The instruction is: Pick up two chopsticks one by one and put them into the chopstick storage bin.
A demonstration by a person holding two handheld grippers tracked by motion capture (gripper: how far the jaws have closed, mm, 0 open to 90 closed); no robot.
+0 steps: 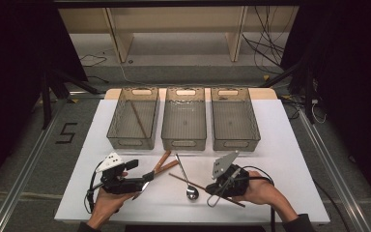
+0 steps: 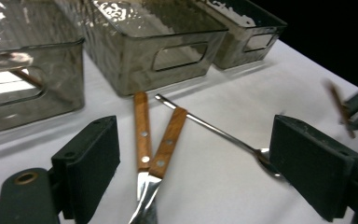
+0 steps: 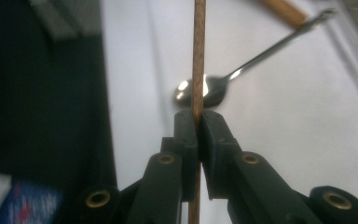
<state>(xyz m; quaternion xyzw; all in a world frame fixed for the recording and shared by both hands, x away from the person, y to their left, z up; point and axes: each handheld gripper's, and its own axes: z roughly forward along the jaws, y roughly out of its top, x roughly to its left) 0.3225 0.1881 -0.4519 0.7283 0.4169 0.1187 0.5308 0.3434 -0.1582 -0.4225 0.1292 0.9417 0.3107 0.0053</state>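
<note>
The chopstick point(image 3: 198, 56), a thin brown stick with a finely grained surface, is being pinched by the right gripper point(image 3: 198, 116), whose jaws are clamping it near the middle; in the high view it is lying slanted across the front of the white counter point(image 1: 280, 145), beside the spoon point(image 1: 187, 180). Judging by the single chopstick already lying in the left bin point(image 1: 134, 117), this one probably belongs there too. To do it well, the grip should be staying firm and centred so the slim stick is not pivoting, and it should be lifted clear of the spoon bowl before swinging over the rim. The left gripper point(image 2: 196, 163) is hovering with jaws spread wide over two wooden-handled utensils point(image 2: 151, 140), their riveted handles crossing and metal blades overlapping. The three bins are smoky translucent plastic with cut-out handles; the middle bin point(image 1: 184, 118) and right bin point(image 1: 234, 118) look empty.
</note>
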